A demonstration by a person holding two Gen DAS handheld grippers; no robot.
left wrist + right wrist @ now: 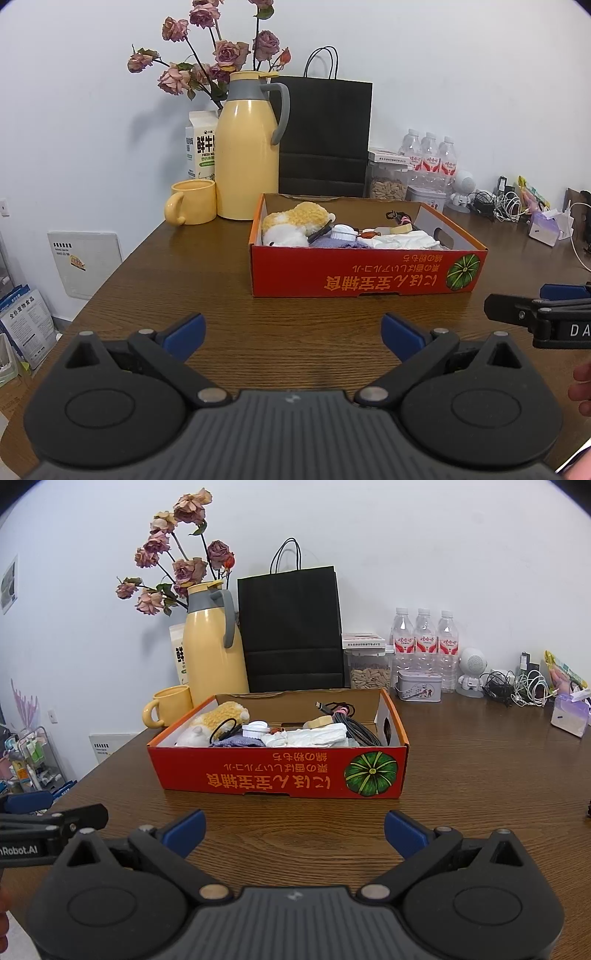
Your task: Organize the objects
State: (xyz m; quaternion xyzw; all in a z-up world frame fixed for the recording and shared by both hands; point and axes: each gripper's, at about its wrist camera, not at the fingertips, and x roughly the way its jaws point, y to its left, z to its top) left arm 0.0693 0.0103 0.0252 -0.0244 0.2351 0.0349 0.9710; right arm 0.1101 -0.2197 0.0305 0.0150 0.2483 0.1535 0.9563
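Observation:
A red cardboard box (365, 273) (280, 771) with a green pumpkin print stands on the wooden table. It holds a yellow-and-white plush toy (291, 221) (218, 720), a white round lid (341, 233) (255, 729), purple cloth (332, 243), white cloth (399, 240) (310, 736) and dark cables (354, 723). My left gripper (293, 334) is open and empty, low over the table in front of the box. My right gripper (294, 829) is open and empty, beside the left one, also in front of the box.
Behind the box stand a yellow thermos jug (247, 147) (214, 642), a yellow mug (192, 203) (170, 705), a milk carton (201, 147), dried roses, a black paper bag (325, 136) (291, 627), a seed jar, three water bottles (424, 642), a tin and tangled chargers (517, 686).

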